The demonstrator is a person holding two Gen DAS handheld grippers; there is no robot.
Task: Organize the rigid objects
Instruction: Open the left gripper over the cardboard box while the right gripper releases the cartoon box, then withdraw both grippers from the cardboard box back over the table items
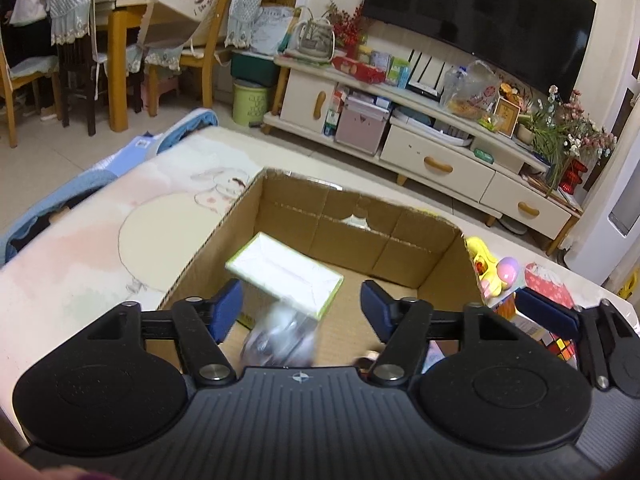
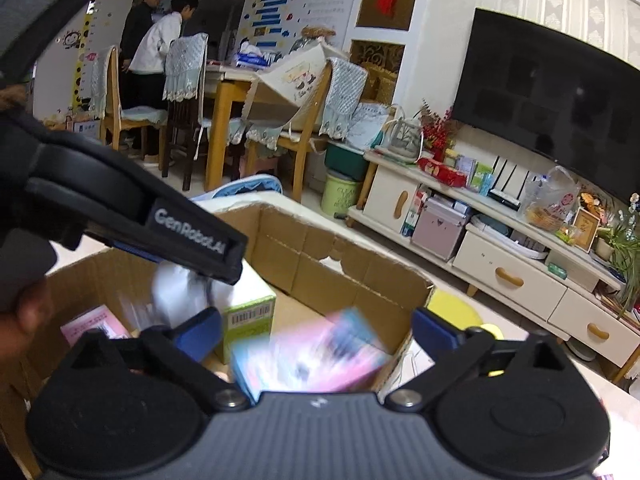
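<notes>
An open cardboard box (image 1: 352, 236) stands on the table; it also shows in the right wrist view (image 2: 320, 256). Inside lies a white and green carton (image 1: 284, 274), seen also in the right wrist view (image 2: 248, 312). My left gripper (image 1: 302, 308) is open above the box, and a blurred clear object (image 1: 280, 338) is below it, apart from the fingers. My right gripper (image 2: 316, 332) is open over the box's near right corner, and a blurred pink and blue pack (image 2: 316, 356) is between and below its fingers, not clamped. The left gripper's body (image 2: 160, 216) crosses the right wrist view.
A yellow toy (image 1: 486, 268), a pink ball (image 1: 508, 270), a red patterned pack (image 1: 548, 284) and a colour cube (image 1: 558, 344) lie right of the box. A pink pack (image 2: 94, 326) is in the box. A TV cabinet (image 1: 436, 160) and dining chairs stand beyond the table.
</notes>
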